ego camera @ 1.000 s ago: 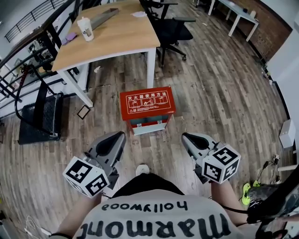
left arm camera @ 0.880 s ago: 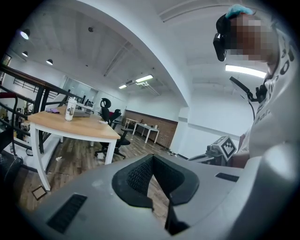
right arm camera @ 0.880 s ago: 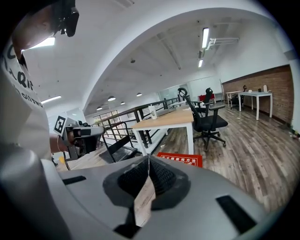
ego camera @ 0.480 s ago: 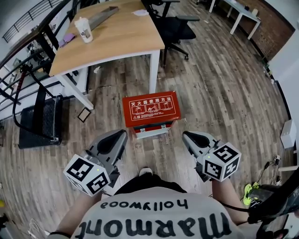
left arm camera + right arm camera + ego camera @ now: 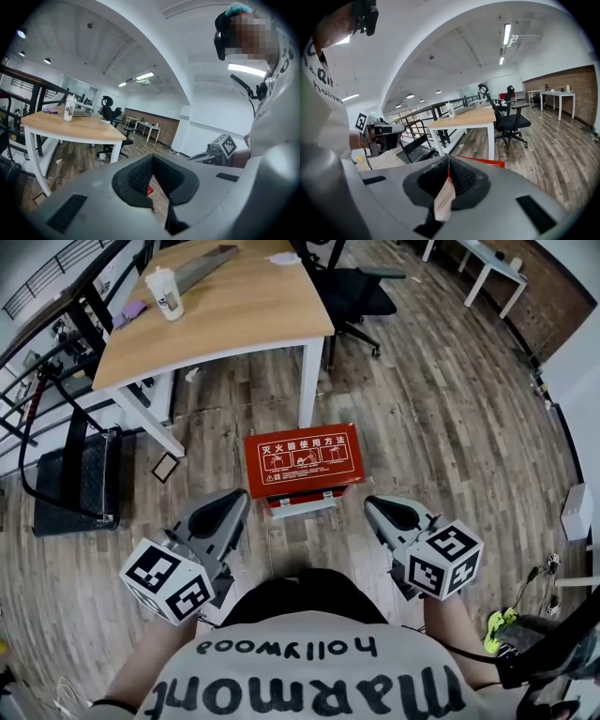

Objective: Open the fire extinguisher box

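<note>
The red fire extinguisher box (image 5: pixel 302 457) lies on the wooden floor with its lid down, white print on top and a pale front panel facing me. My left gripper (image 5: pixel 234 502) hovers just short of the box's near left corner, its jaws shut and empty. My right gripper (image 5: pixel 374 508) hovers off the near right corner, also shut with nothing held. In the left gripper view the left gripper (image 5: pixel 151 158) has its jaws meeting, and a sliver of the red box (image 5: pixel 149 190) shows below them. The right gripper (image 5: pixel 448 159) points at the box's (image 5: pixel 485 162) red edge.
A wooden desk (image 5: pixel 216 306) with white legs stands just behind the box, with a paper cup (image 5: pixel 167 294) on it. A black office chair (image 5: pixel 361 292) is behind it. A black mat (image 5: pixel 70 479) and a small frame (image 5: pixel 165 467) lie at left.
I have moved forward with both grippers toward the box, which now lies nearer, between the two gripper tips. Both pairs of jaws stayed shut.
</note>
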